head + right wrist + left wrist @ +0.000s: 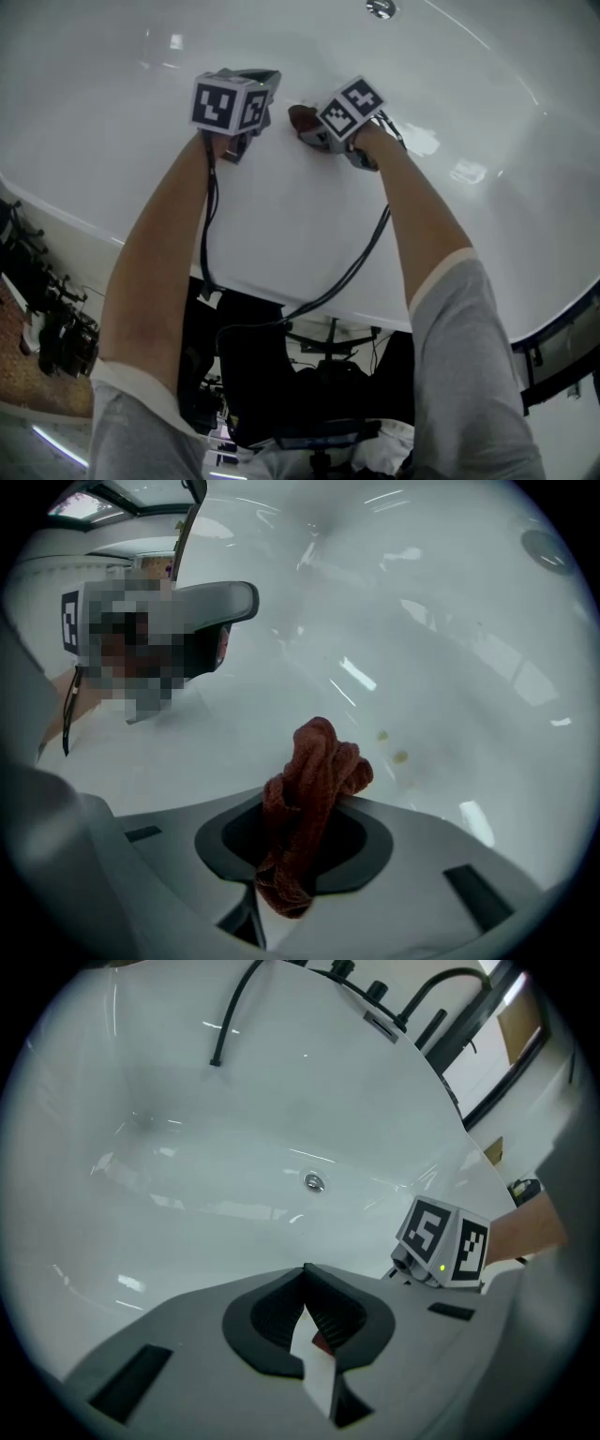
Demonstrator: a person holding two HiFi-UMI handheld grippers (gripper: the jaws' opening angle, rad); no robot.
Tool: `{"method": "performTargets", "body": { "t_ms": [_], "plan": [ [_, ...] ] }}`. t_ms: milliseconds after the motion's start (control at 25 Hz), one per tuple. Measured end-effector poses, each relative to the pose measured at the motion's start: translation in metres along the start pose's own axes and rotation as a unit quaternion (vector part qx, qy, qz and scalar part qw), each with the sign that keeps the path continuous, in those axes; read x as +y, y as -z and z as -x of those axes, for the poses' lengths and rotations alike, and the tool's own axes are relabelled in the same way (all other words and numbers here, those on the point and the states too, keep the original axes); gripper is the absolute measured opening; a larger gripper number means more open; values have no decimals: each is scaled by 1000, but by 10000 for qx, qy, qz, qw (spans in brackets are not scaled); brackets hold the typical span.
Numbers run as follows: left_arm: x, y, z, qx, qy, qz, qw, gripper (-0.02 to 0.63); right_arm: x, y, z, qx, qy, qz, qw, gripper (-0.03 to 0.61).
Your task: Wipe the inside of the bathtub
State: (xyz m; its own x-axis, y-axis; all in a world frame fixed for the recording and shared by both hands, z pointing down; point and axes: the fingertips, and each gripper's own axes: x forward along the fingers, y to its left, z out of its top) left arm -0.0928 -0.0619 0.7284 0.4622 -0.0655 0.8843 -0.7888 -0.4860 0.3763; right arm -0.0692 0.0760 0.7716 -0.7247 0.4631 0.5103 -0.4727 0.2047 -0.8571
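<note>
Right gripper (302, 829) is clamped on a bunched red-brown cloth (314, 771), close to the white bathtub's (281, 220) inner wall. Left gripper (305, 1277) sits beside it, jaws closed together and empty.

The right gripper (295, 841) is clamped on a bunched rust-red cloth (309, 789), whose knotted top juts past the jaws over the white bathtub (450, 667) surface. Two small yellowish spots (400, 757), perhaps stains, lie just right of the cloth.
</note>
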Motion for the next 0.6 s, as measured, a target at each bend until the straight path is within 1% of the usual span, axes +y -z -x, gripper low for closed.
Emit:
{"method": "performTargets", "body": {
  "t_ms": [160, 280, 400, 480, 600],
  "plan": [
    [22, -4, 1, -19, -123, 4, 9999, 6, 10, -41, -22, -104, -175, 165, 9997, 101],
    [36, -6, -1, -15, -163, 1, 9999, 6, 9, -53, -29, -144, -292, 184, 9993, 101],
    [40, -4, -4, 34, -180, 36, 9998, 6, 7, -51, -27, -336, -397, 63, 9986, 103],
    [36, -1, -8, 85, -161, 31, 9998, 6, 2, -44, -24, -468, -386, -95, 9981, 103],
    [23, 1, -16, 134, -69, 4, 9999, 6, -14, -23, -16, -377, -213, -248, 9988, 103]
  ]
}}
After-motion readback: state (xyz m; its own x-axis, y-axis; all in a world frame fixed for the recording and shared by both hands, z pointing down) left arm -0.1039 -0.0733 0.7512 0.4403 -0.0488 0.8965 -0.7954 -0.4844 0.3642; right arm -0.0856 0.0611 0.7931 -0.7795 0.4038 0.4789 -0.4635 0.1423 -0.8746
